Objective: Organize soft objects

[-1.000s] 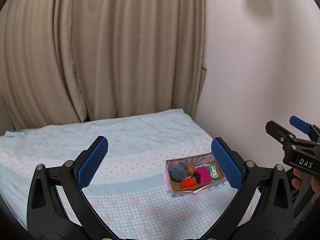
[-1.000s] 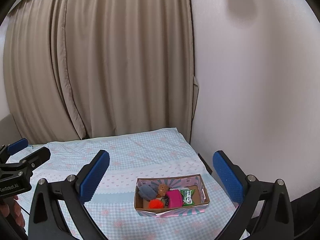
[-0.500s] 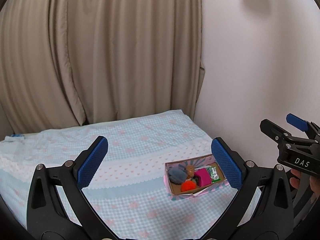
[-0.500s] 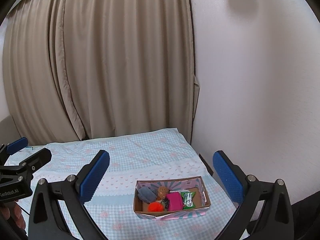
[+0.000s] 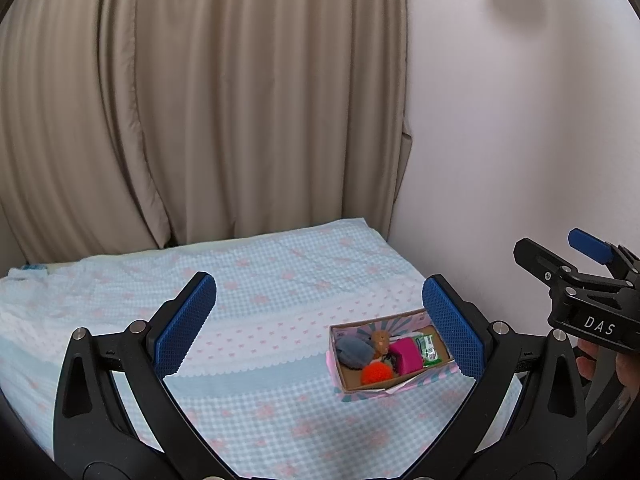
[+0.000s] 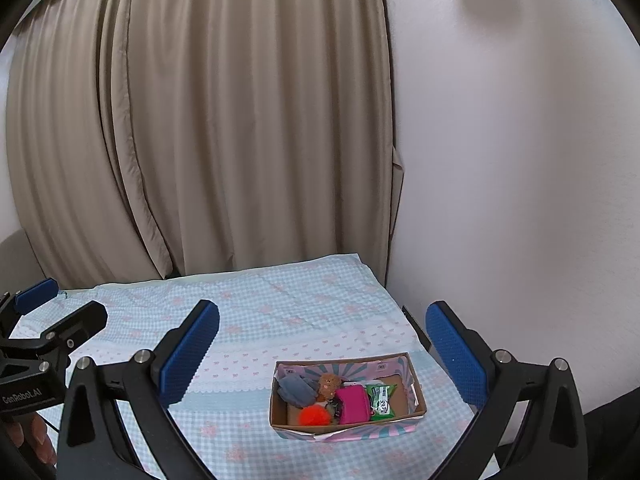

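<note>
A shallow cardboard box (image 5: 400,383) (image 6: 400,360) with pink and teal sides sits on the bed near its right edge. Inside lie a grey soft toy (image 5: 354,351) (image 6: 296,389), a small brown plush (image 5: 380,339) (image 6: 329,385), an orange pompom (image 5: 375,373) (image 6: 314,415), a magenta pouch (image 5: 406,355) (image 6: 352,403) and a green packet (image 5: 429,347) (image 6: 381,400). My left gripper (image 5: 318,324) is open and empty, held high above the bed. My right gripper (image 6: 322,354) is open and empty, also well back from the box.
The bed carries a light blue checked cover (image 5: 260,300) with pink bows. Beige curtains (image 5: 200,100) hang behind it. A white wall (image 6: 520,160) runs along the bed's right side. The right gripper shows at the left wrist view's right edge (image 5: 580,292).
Both grippers have drawn slightly back and up, so the box sits a little lower and smaller in view. Both stay open and empty.
</note>
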A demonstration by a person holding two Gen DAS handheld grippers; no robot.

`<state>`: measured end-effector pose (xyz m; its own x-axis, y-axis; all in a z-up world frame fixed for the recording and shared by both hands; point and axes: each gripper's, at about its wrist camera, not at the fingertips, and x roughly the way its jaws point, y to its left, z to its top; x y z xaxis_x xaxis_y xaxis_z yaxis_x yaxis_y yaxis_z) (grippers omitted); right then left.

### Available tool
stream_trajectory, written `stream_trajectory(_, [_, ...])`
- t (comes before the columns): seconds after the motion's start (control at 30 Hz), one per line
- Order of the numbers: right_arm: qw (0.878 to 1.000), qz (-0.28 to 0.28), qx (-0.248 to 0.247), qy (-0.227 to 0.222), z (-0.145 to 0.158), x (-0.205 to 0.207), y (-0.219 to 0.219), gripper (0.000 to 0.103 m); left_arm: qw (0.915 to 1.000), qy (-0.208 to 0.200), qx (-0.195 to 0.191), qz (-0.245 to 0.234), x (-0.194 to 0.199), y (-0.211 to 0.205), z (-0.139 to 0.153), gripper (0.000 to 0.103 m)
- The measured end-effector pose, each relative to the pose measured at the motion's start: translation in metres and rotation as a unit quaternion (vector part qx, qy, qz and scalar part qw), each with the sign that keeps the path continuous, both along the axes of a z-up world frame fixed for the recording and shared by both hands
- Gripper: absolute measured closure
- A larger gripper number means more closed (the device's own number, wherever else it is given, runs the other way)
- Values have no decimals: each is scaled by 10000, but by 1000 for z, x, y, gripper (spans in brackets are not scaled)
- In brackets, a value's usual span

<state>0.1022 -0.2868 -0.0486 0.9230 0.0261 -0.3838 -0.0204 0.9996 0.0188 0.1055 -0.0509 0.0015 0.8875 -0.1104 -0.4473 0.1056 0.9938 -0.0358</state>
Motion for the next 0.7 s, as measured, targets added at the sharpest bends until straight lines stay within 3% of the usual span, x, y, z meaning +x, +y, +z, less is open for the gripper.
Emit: stream_trajectory(0.7, [10000,-26,26,-44,-1,6,7,0,9998,-119,15,138,2,5,1,0])
